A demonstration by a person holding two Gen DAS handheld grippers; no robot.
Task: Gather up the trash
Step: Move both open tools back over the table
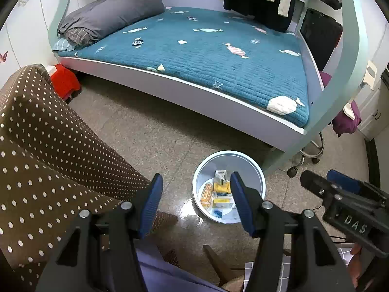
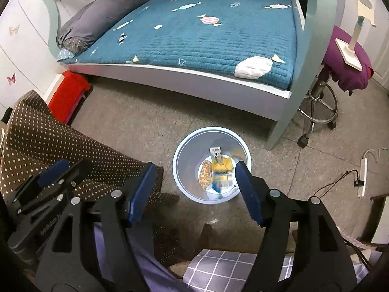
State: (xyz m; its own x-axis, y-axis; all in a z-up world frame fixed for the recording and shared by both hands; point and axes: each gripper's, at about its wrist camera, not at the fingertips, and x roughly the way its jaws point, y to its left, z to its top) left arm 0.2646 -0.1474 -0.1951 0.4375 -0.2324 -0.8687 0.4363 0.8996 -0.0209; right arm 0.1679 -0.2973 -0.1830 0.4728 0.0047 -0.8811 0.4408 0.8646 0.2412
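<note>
Above the trash bin (image 1: 257, 170), both grippers' jaws stand spread and empty; the right gripper (image 1: 316, 182) reads "DAS".

Teal quilt (image 1: 206, 56) on bed; purple stool (image 2: 345, 63) beside.

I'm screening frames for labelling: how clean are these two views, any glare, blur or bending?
Left wrist: bed frame bows from fisheye; glare on the wet-looking floor beside the bin; sharp overall. Right wrist: same bowing; trash in the bin is slightly smeared; dark corners in both views.
</note>
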